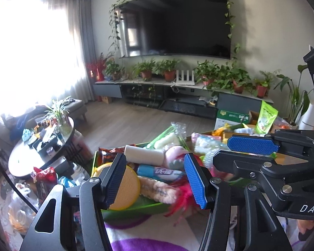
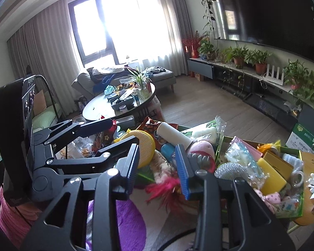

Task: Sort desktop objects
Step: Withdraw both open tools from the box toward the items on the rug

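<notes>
A green box (image 1: pixel 148 207) holds a yellow round brush (image 1: pixel 126 188), a white roll (image 1: pixel 143 154), a blue tube (image 1: pixel 161 172), a pink plush toy (image 1: pixel 174 156) and a red feather toy (image 1: pixel 182 198). My left gripper (image 1: pixel 155 182) hovers in front of it, jaws wide apart with nothing between them. My right gripper (image 2: pixel 158 169) hangs beside it over the same box (image 2: pixel 144 175), jaws partly apart and empty. It shows in the left wrist view as the right gripper (image 1: pixel 236 152). A second box (image 2: pixel 293 207) to the right carries a yellow sponge (image 2: pixel 270 175) and a steel scrubber (image 2: pixel 230 169).
A round dark coffee table (image 2: pixel 98 108) with clutter stands to the left, snack bags (image 1: pixel 45 179) beside it. A purple and white cloth (image 2: pixel 127 226) lies below the grippers. Beyond are wooden floor, a TV stand with potted plants (image 1: pixel 169 73) and a cardboard carton (image 1: pixel 230 119).
</notes>
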Available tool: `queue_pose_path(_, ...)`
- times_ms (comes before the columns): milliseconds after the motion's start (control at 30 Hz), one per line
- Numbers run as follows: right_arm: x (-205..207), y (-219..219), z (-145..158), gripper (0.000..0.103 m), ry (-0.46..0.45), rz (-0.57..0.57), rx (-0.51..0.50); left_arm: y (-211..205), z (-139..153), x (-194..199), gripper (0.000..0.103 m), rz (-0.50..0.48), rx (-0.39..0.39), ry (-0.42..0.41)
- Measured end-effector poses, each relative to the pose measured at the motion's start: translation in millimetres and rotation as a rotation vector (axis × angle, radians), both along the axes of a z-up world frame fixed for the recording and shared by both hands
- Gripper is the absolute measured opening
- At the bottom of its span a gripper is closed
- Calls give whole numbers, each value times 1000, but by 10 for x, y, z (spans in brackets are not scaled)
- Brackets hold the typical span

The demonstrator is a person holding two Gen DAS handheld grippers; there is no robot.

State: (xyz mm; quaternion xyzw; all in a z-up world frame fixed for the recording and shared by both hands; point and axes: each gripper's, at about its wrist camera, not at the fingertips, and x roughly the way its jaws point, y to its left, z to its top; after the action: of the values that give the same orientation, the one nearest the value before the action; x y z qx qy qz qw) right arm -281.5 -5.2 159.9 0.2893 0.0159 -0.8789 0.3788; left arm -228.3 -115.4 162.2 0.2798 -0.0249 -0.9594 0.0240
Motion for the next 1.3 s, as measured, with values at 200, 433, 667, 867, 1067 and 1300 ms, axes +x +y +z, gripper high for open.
queue_pose_path(200, 336, 203, 106, 38, 27, -1, 5, 246, 106, 351, 58, -31, -19, 32)
queue_pose_path(433, 693, 455, 146, 38, 47, -4, 8, 510, 108, 643, 58, -76, -19, 46)
queue_pose_path(667, 985, 735, 42, 39, 48, -13, 12, 799, 7, 841, 58, -113, -17, 32)
queue_pose_path(867, 1169, 971, -32, 41, 48, -22, 2, 990, -46, 1026, 58, -125, -7, 36)
queue_pose_path(1067, 1356, 1165, -109, 43, 62, -27, 2, 1197, -121, 1216, 58, -138, -11, 40)
queue_pose_path(1300, 1544, 1376, -295, 44, 58, -55, 2, 1389, -305, 1308, 58, -172, 1, -5)
